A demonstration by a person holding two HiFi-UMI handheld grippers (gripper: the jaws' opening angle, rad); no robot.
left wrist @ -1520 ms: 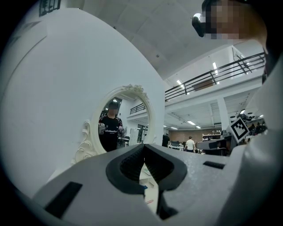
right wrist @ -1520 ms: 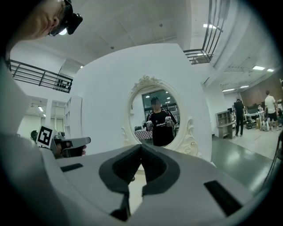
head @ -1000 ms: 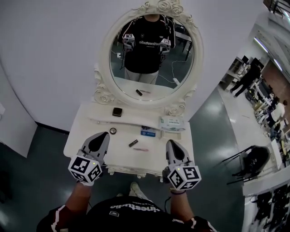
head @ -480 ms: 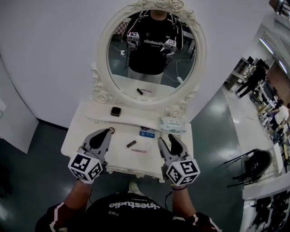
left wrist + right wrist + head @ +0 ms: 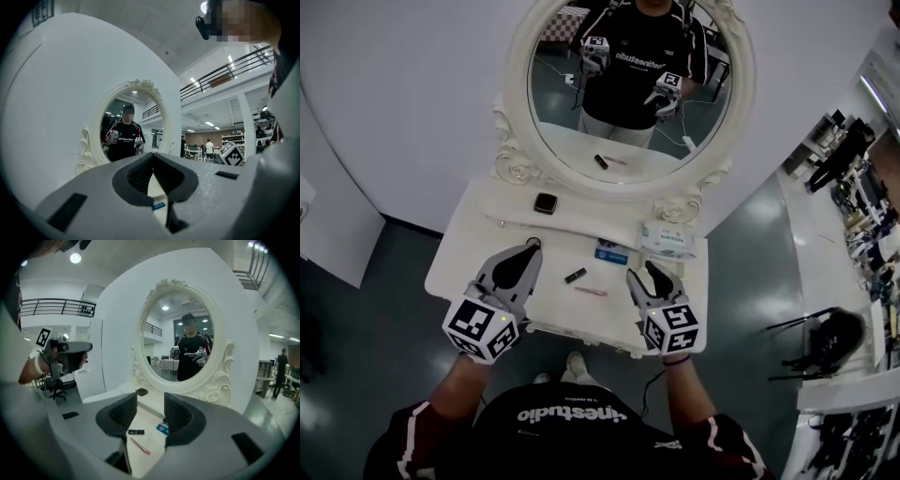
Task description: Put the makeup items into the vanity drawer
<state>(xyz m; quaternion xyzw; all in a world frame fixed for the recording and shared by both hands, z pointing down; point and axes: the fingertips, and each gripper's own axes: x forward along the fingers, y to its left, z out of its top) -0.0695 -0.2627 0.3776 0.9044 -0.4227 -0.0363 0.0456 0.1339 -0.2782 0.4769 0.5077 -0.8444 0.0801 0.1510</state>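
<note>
On the white vanity top [image 5: 469,272] lie a black lipstick [image 5: 575,275] [image 5: 136,431], a thin pink pencil [image 5: 591,292] [image 5: 140,446], a blue packet [image 5: 611,253] [image 5: 162,429] and a black square compact [image 5: 546,202] [image 5: 141,392]. A small round item [image 5: 532,242] sits just past my left gripper [image 5: 530,251] [image 5: 152,157], which hovers over the left front of the top with its tips together and nothing in them. My right gripper [image 5: 647,275] [image 5: 150,411] hangs over the right front; its jaws stand wide, are closing slightly, and hold nothing.
A white tissue pack [image 5: 667,239] lies at the right back of the top. The oval mirror [image 5: 628,84] in its carved frame rises behind and reflects the person and both grippers. Dark floor surrounds the vanity; a black chair [image 5: 825,342] stands to the right.
My right gripper went from shut to wide open. Both grippers edged forward over the vanity's front, and the head view tilted so the mirror sits higher.
</note>
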